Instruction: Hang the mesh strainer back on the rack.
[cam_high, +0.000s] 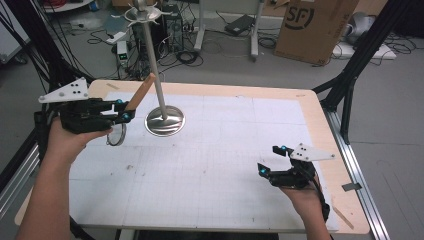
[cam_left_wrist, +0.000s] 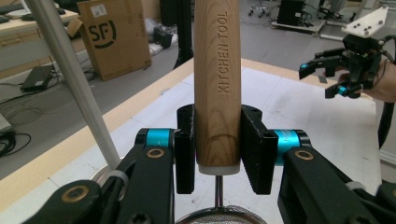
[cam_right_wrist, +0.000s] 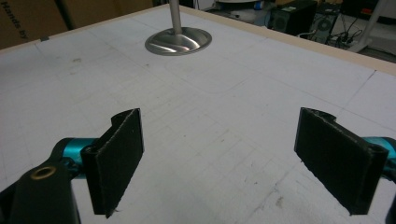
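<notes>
A white gridded counter (cam_high: 225, 150) carries one steel stand (cam_high: 162, 112). At left, one hand-held gripper (cam_high: 125, 111) clamps a wooden-handled utensil (cam_high: 141, 91), probably a strainer, beside the pole. At right, the other hand-held gripper (cam_high: 272, 159) hovers, jaws wide apart, empty.

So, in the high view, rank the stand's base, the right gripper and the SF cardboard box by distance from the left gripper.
1. Stand's base, just right of the left gripper.
2. Right gripper, across the table, near edge.
3. SF cardboard box, on the floor beyond the table.
</notes>
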